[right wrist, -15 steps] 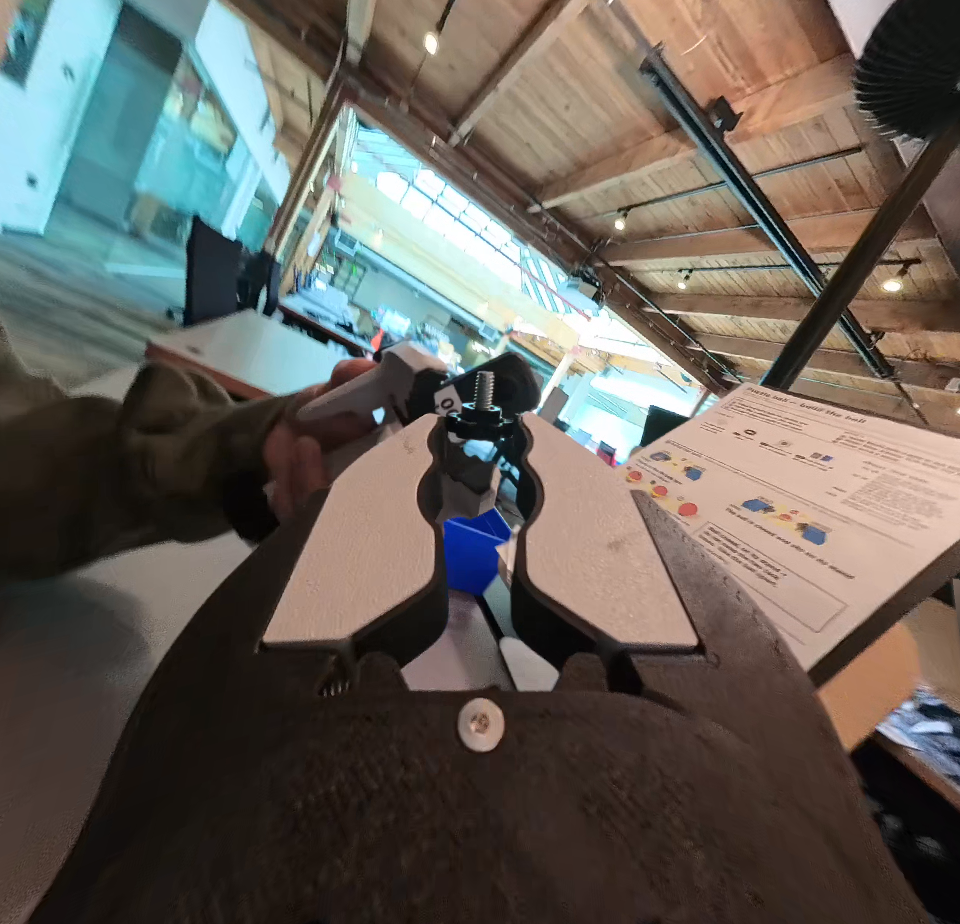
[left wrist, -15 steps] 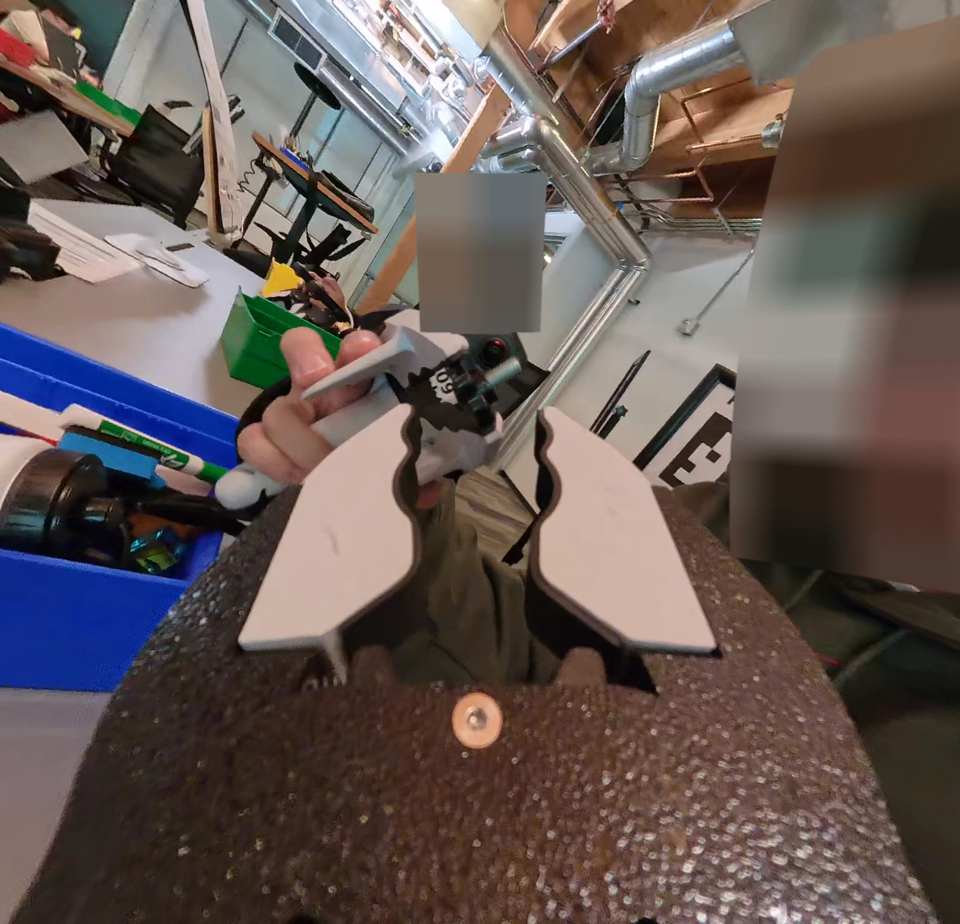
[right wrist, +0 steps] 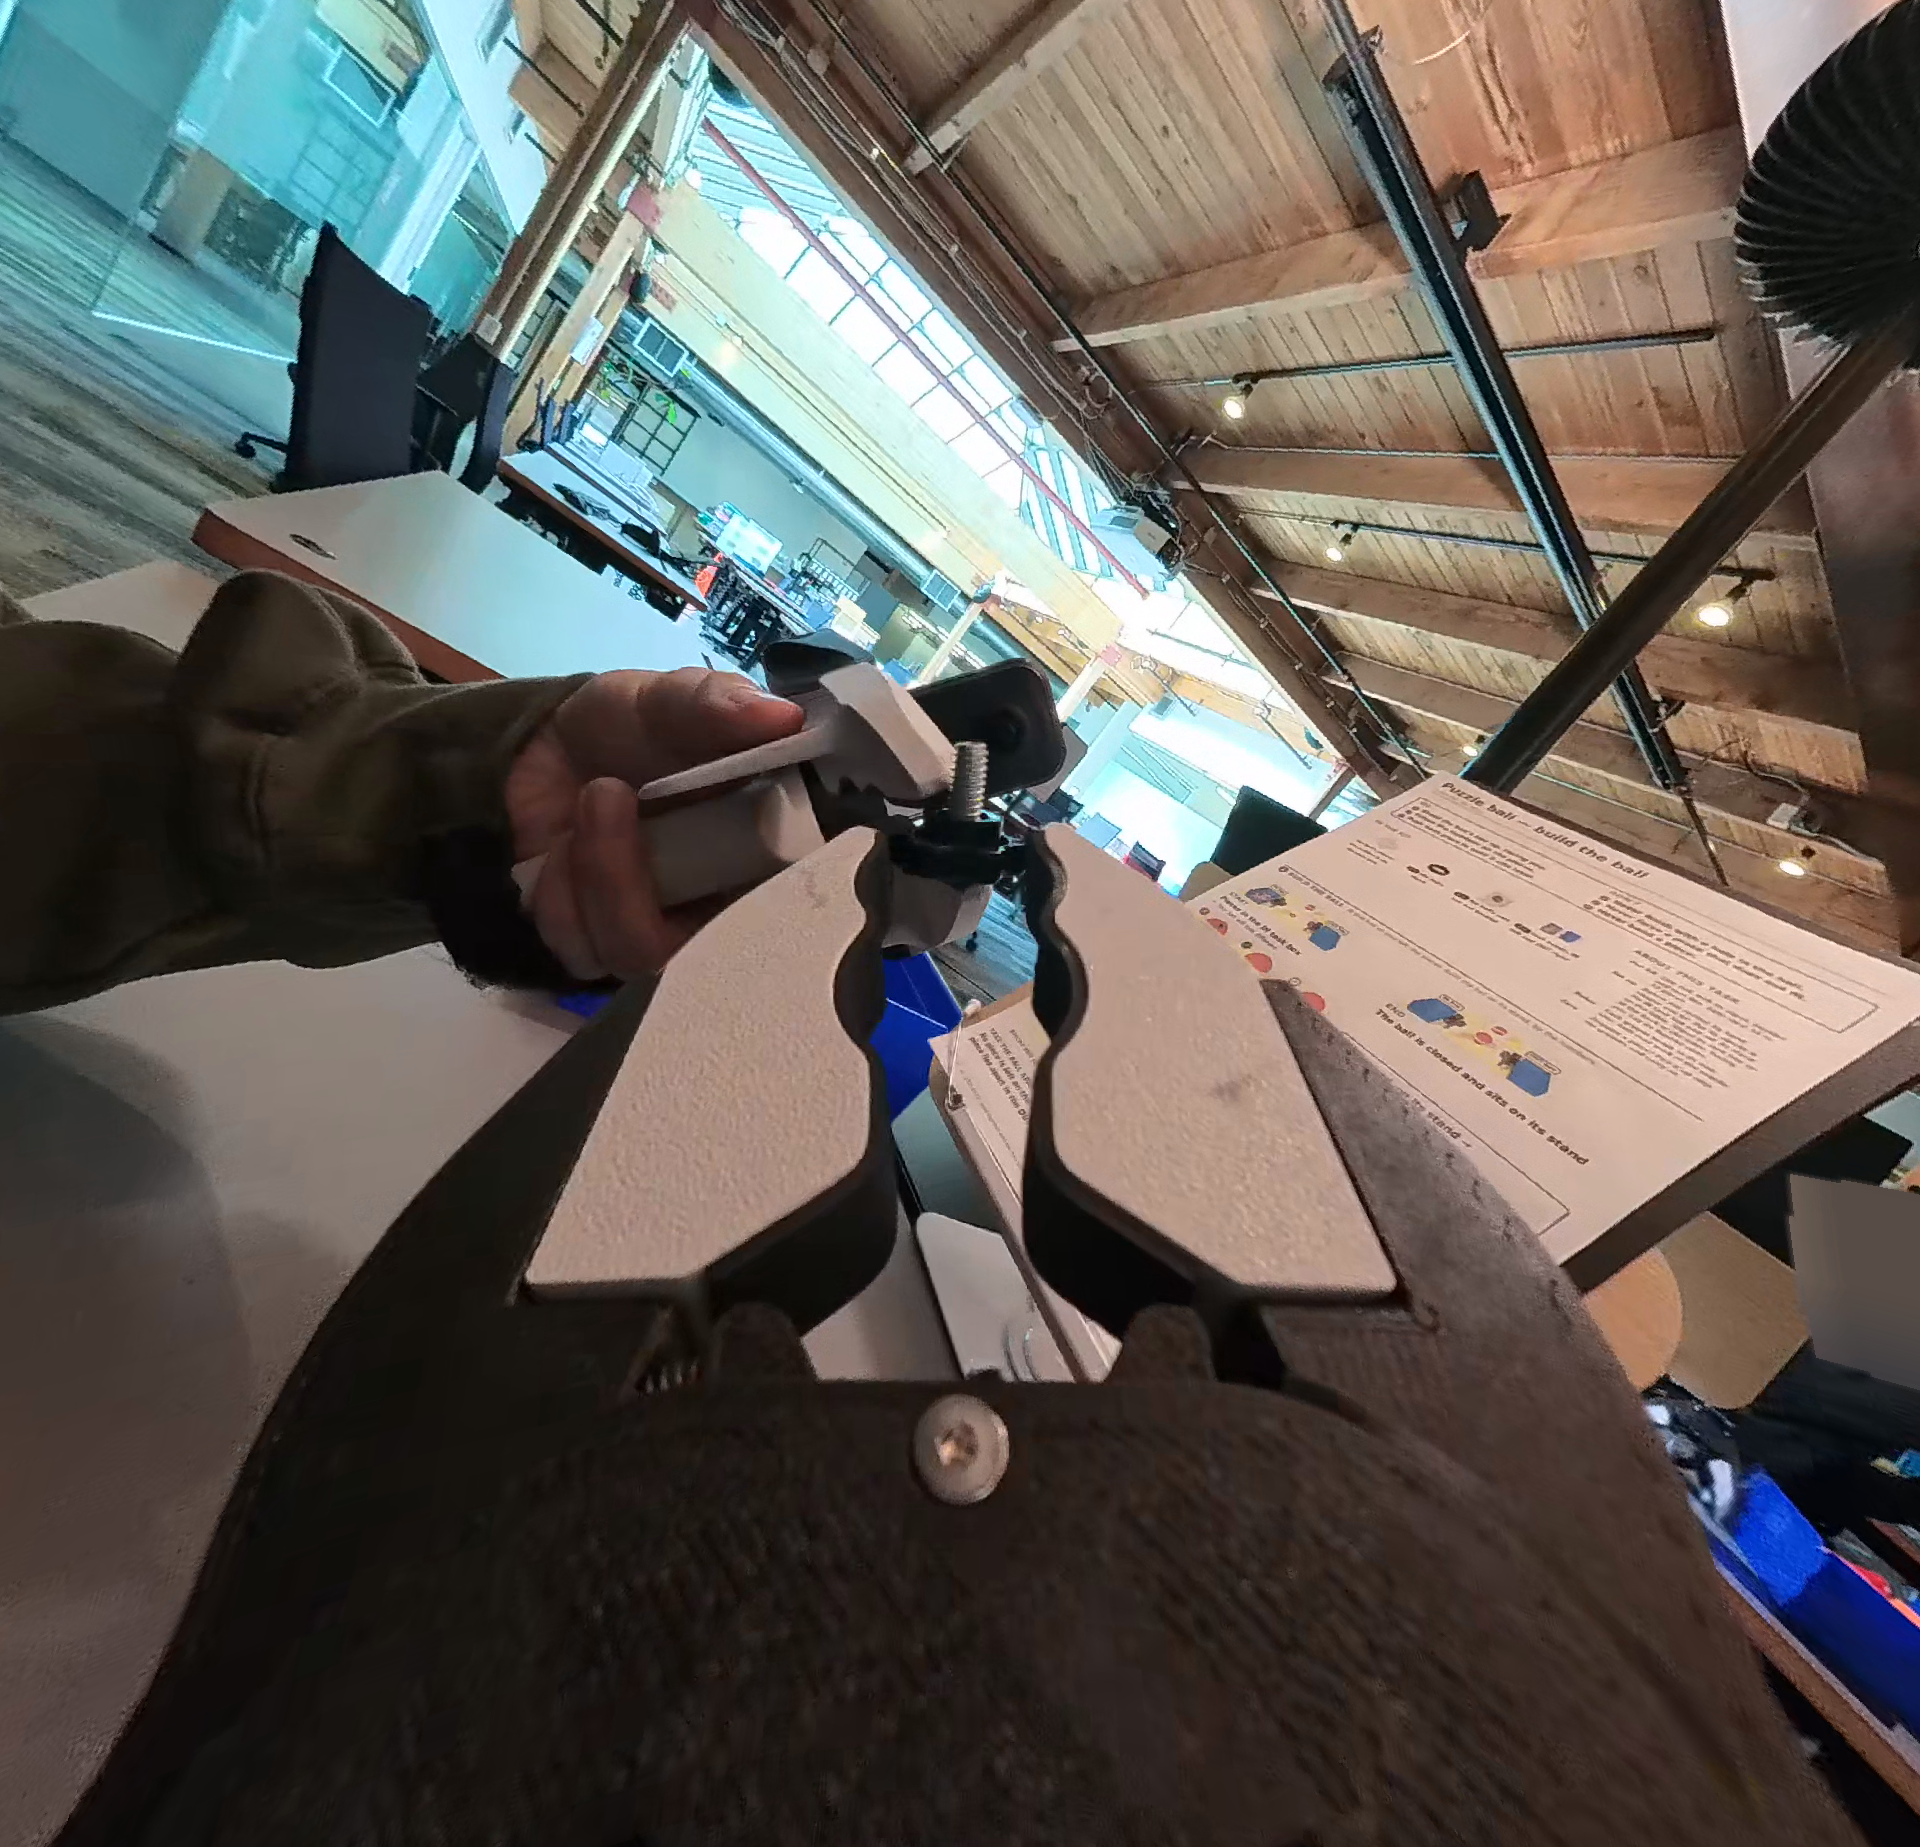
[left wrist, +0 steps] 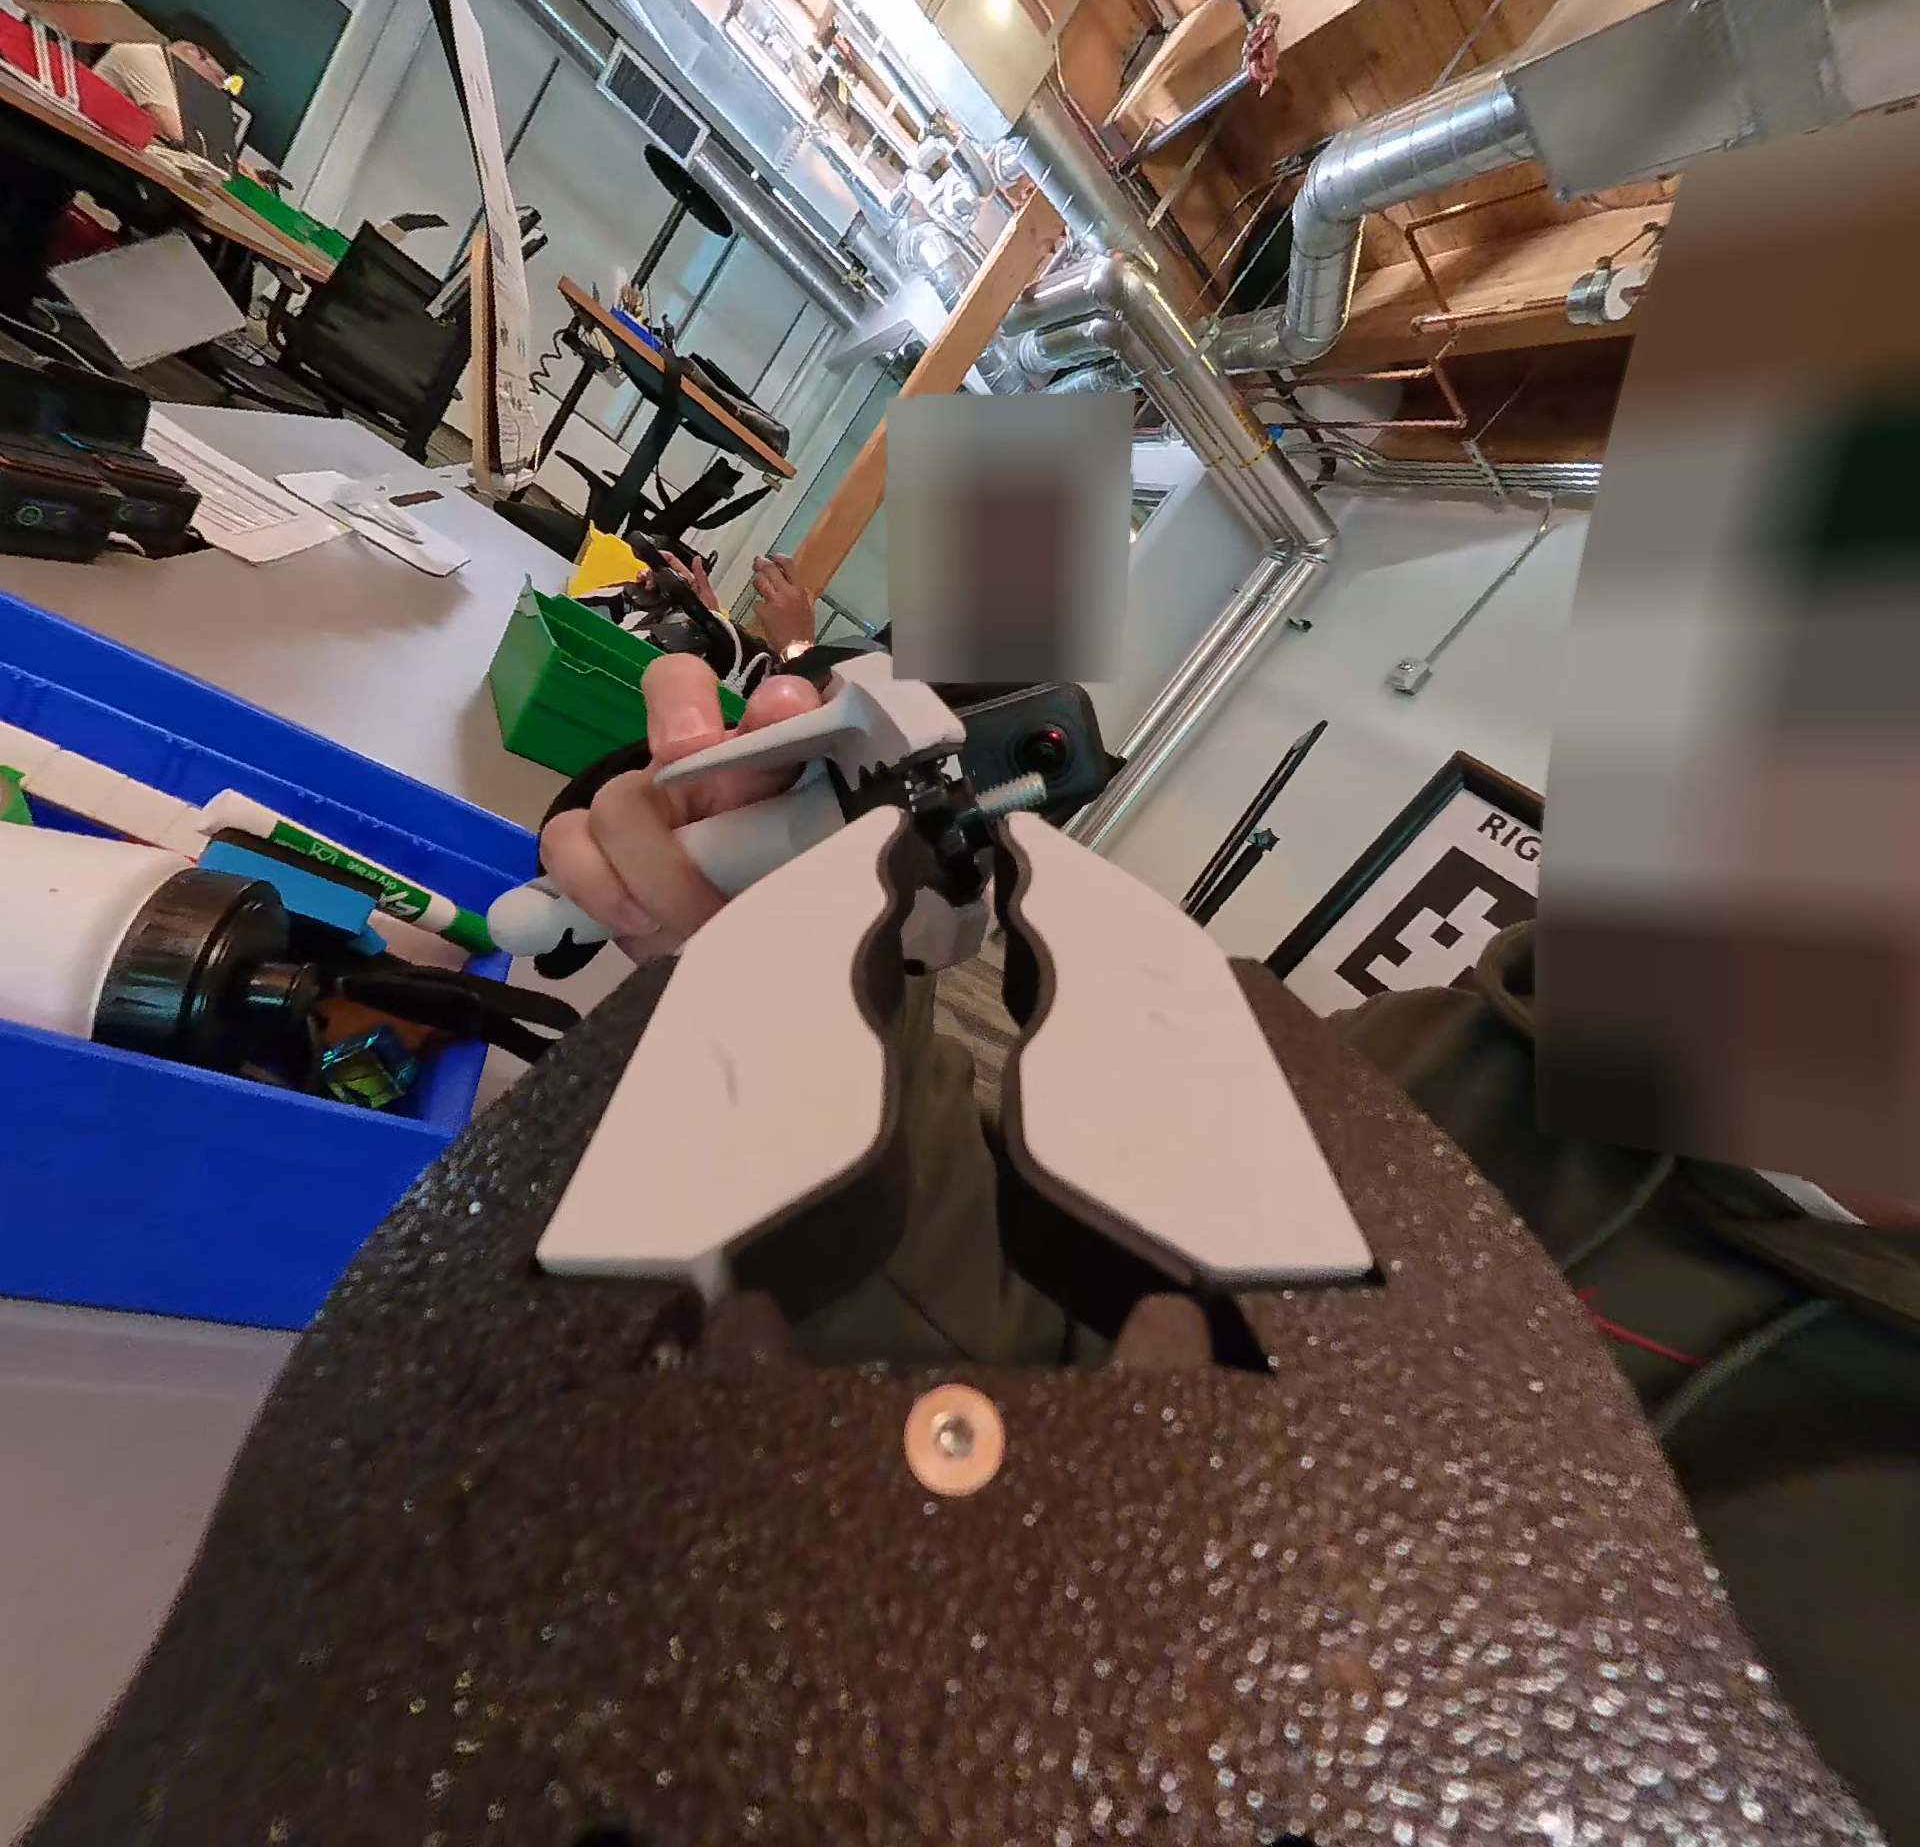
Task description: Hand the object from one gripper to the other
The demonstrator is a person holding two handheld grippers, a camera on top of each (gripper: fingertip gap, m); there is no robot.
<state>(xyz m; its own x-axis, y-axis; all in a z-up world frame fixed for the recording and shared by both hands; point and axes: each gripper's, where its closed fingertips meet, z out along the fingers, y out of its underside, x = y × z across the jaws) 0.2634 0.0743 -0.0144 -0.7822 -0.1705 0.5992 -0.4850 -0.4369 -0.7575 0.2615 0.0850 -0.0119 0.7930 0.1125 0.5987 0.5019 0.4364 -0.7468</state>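
Note:
A black knob with a threaded metal screw point(left wrist: 954, 829) sits between the fingertips of my left gripper point(left wrist: 951, 847), whose jaws have closed in against it. In the right wrist view the same knob screw point(right wrist: 954, 841) is pinched at the tips of my right gripper point(right wrist: 958, 857), its screw pointing up. The two grippers meet nose to nose in mid-air. The right gripper's grey fingers point(left wrist: 935, 930) show just behind the knob, held by a hand point(left wrist: 644, 852). The left gripper's fingers point(right wrist: 930, 909) show under the knob, held by a hand point(right wrist: 613, 862) in an olive sleeve.
A blue bin point(left wrist: 208, 1174) with a white bottle point(left wrist: 73, 924), markers and odds sits at the left on a grey table point(left wrist: 312, 634). A green bin point(left wrist: 582, 696) stands behind it. An instruction sheet on a board point(right wrist: 1558, 987) and a black pole point(right wrist: 1662, 592) are at the right. Only a small space, under 4 cm, lies between the two pairs of fingers.
My left gripper has moved forward onto the knob and its jaws have narrowed from wide open to closed on it. The right gripper still grips the knob.

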